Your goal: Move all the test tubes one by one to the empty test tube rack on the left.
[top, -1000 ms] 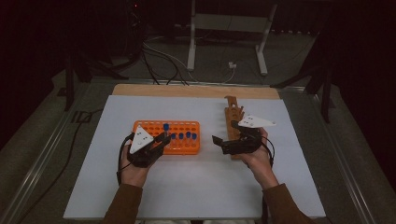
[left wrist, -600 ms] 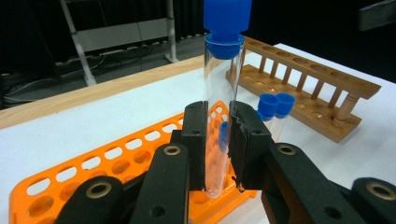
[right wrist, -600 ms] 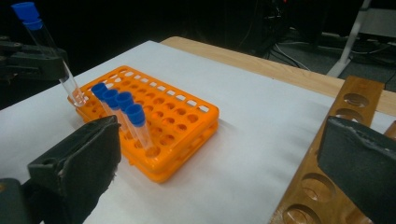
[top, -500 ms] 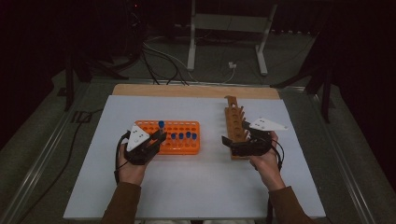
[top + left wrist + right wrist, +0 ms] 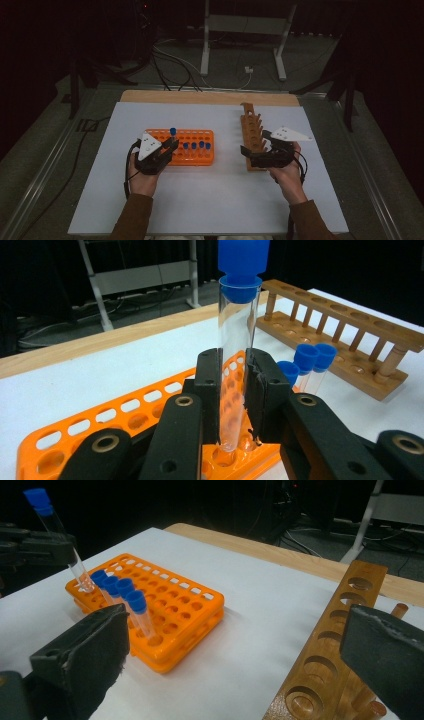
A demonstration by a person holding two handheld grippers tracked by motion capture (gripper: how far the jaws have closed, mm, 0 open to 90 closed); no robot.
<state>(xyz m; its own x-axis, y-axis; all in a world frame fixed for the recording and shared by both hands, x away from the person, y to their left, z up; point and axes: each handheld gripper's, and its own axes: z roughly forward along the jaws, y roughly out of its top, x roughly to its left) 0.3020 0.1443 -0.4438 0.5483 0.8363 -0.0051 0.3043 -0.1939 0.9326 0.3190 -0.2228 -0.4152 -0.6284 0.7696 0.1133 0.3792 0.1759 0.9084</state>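
At the left of the table, my left gripper (image 5: 167, 148) is clamped on a tube (image 5: 236, 365), low on the glass, with the pads pressing either side. The tube stands upright, long axis straight up and down, its foot at a hole near the left end of the orange rack (image 5: 200, 159); I cannot tell whether the foot is clear of the hole or a little way in it. It is clear glass, looks empty, and carries a blue cap (image 5: 243, 262) well above my jaws. Four more blue-capped tubes (image 5: 195, 145) stand in a short row just to its right in the same rack. Further right, well apart across bare white table (image 5: 210, 205), lies the wooden rack (image 5: 251, 131), a long strip running away from me with a line of round holes, all empty as far as I can see. My right gripper (image 5: 257, 155) rests at its near end with the jaws spread wide, one on each side of the strip, nothing pinched. So the tube lies to the left of that rack, the left hand has it, and the right hand is nearer the wood; I judge any carry must go rightward with the tube kept vertical.
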